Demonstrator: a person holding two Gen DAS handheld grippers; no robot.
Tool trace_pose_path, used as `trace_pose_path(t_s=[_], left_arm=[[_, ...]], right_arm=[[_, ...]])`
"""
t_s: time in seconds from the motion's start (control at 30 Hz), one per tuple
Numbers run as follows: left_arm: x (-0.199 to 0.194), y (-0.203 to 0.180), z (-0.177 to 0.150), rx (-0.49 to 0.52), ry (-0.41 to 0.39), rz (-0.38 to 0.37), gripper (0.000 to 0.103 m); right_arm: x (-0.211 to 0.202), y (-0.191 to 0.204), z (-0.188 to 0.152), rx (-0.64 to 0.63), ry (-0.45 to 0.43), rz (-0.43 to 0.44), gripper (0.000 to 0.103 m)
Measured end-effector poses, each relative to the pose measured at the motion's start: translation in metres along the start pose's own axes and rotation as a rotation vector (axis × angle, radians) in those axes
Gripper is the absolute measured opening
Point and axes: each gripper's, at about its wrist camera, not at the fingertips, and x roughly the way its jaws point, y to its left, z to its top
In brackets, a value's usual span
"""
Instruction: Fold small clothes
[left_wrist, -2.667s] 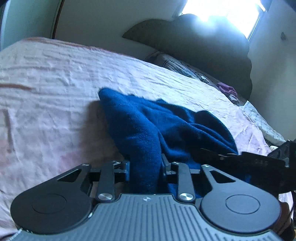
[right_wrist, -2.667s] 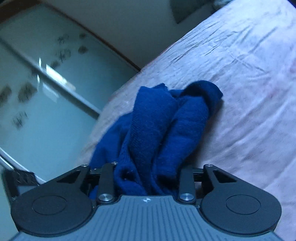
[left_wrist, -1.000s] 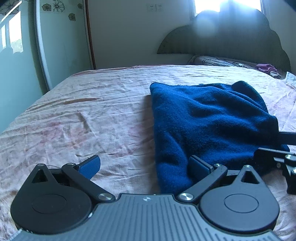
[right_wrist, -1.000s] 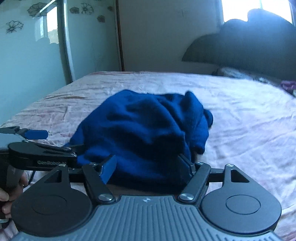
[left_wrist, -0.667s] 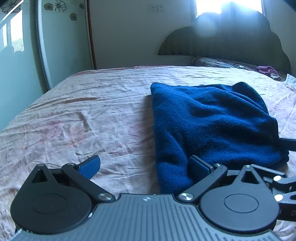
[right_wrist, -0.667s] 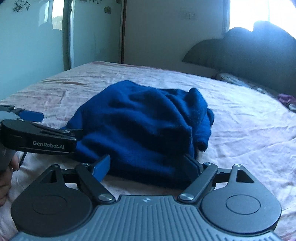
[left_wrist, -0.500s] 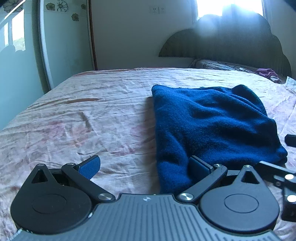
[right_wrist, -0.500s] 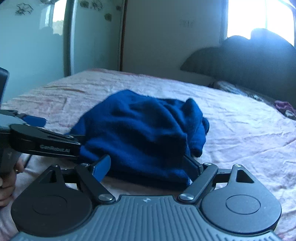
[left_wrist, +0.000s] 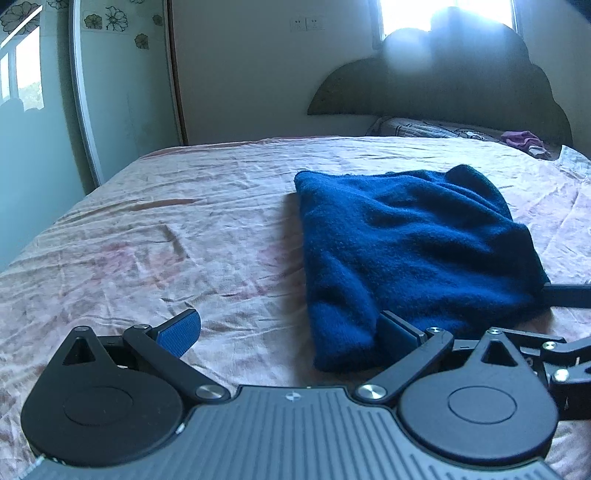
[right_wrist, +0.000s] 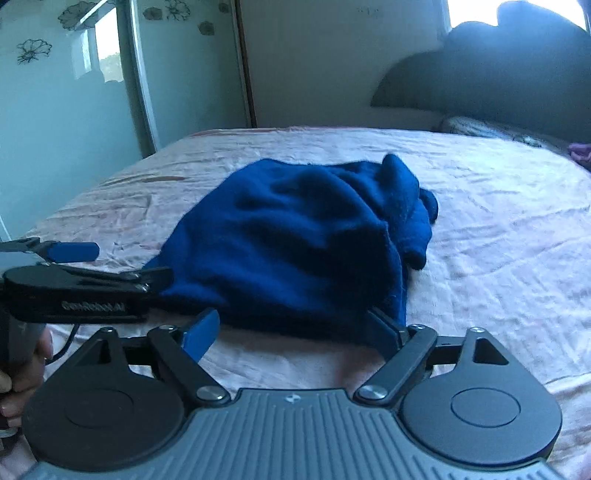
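A dark blue knitted garment (left_wrist: 406, 251) lies folded into a rough rectangle on the pink bed sheet (left_wrist: 147, 240). My left gripper (left_wrist: 288, 328) stands open at its near left corner, the right finger beside the fabric and nothing pinched. In the right wrist view the garment (right_wrist: 303, 243) sits just beyond my right gripper (right_wrist: 293, 332). Its jaws are opening, and the right finger touches the near right corner without pressing it. The left gripper (right_wrist: 74, 269) shows from the side there, held by a hand (right_wrist: 18, 369). The right gripper (left_wrist: 554, 317) appears at the left wrist view's right edge.
A dark headboard (left_wrist: 443, 81) stands at the bed's far end, under a bright window. Patterned bedding (left_wrist: 424, 127) and a purple cloth (left_wrist: 521, 138) lie at its foot. Mirrored wardrobe doors (left_wrist: 37, 129) run along the left side of the bed.
Earlier both grippers were shut on the bunched garment and held it up. Now it lies flat on the bed and both are open. The right jaws have widened over the last second.
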Motion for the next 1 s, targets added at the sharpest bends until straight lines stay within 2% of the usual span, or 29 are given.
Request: trace_pose_path(t_s=[0.07, 0.2, 0.73, 1.0], left_arm=[[0.0, -0.002, -0.001, -0.001, 0.003, 0.002, 0.102], [-0.005, -0.005, -0.003, 0.003, 0.004, 0.001, 0.102], [-0.014, -0.008, -0.013, 0.002, 0.027, -0.012, 0.102], [-0.018, -0.005, -0.015, 0.007, 0.029, -0.031, 0.102]], right_arm=[[0.002, 0.003, -0.001, -0.027, 0.008, -0.018, 0.098], [0.008, 0.006, -0.006, -0.013, 0.04, -0.073, 0.098], [-0.001, 0.006, -0.013, 0.015, 0.049, -0.082, 0.098], [-0.014, -0.002, -0.011, 0.041, -0.001, -0.078, 0.098]])
